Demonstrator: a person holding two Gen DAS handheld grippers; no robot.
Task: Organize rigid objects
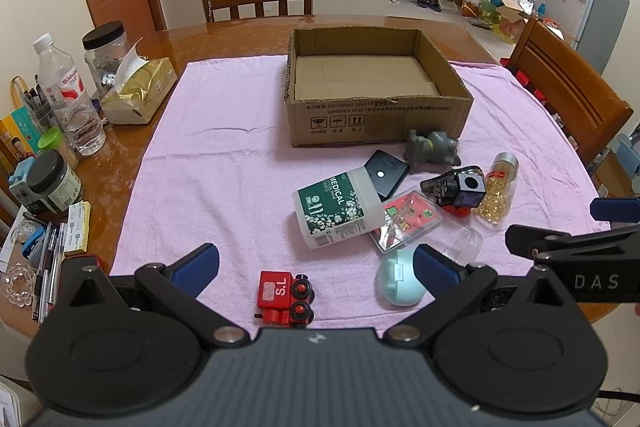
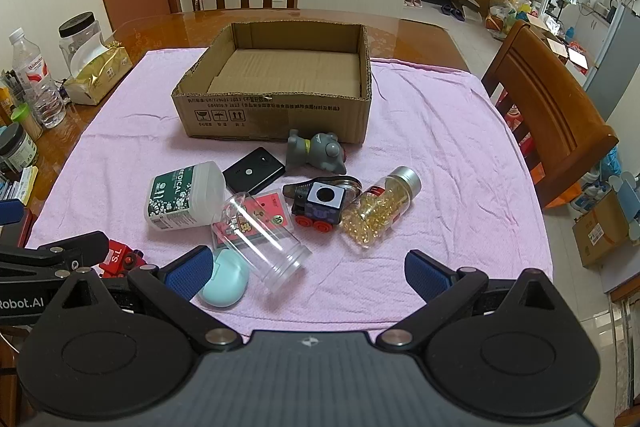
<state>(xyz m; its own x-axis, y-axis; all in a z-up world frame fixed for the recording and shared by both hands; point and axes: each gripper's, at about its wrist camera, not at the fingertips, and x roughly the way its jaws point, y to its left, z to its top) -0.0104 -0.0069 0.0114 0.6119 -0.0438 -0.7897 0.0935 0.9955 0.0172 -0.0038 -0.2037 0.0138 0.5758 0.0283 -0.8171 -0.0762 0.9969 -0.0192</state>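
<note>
A: Left gripper (image 1: 316,267) – jaws spread wide, nothing between them, low over the near edge of the pink cloth (image 1: 224,163). Right gripper (image 2: 308,271) same: spread apart, empty, just beside the left one.

B: Biggest item?

A: Cardboard box (image 1: 376,119), open top, nothing visible inside, far side of the cloth on the wooden table (image 1: 224,43).

B: And the loose stuff?

A: All between box and grippers. White "MEDICAL" bottle (image 1: 340,207) on its side, w/ its cap end lying over the black flat device (image 1: 387,173). Clear plastic jar (image 2: 264,239) lying down, mouth toward the camera, across a red card case (image 2: 276,213). Capsule bottle (image 2: 380,211), silver cap, on its side at the right of the pile.

B: Toys?

A: Grey animal figure (image 2: 320,151) tipped over right by the box front. Dark toy engine (image 2: 320,207) w/ red wheels, touching the capsule bottle. Red toy train (image 1: 284,297) apart from the pile, closest to the left gripper, about midway between its fingers. Mint egg-shaped case (image 1: 398,281) just beside the left gripper's right fingertip (image 1: 434,269); can't tell if touching.
</note>
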